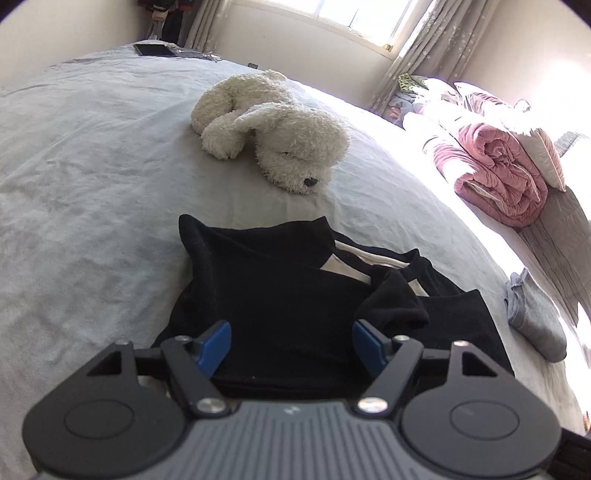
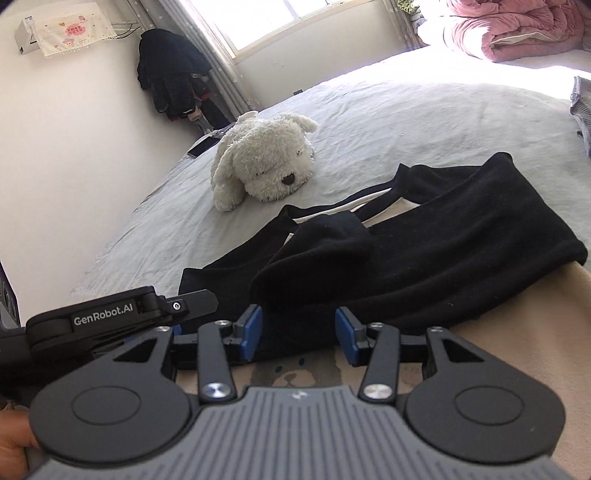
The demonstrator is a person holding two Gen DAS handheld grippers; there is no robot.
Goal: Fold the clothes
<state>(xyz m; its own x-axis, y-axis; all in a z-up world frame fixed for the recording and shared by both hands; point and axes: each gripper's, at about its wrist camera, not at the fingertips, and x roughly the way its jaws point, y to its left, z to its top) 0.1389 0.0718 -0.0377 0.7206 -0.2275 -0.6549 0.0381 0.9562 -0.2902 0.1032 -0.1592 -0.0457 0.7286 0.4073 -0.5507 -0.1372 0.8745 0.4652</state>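
Black/cream garment (image 1: 280, 295) lies bunched on bed (image 1: 92, 166), sleeves folded over. Left gripper (image 1: 291, 343) and right gripper (image 2: 299, 332): jaws wide apart, holding nothing, at its near hem. Risk: pinching one layer only, so the fold drags skewed

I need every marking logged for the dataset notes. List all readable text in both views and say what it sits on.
"GenRobot.AI": on the side of the left gripper, seen in the right wrist view.
Print on the wall cloth: too small and blurred to read.
Left wrist view: no readable text.
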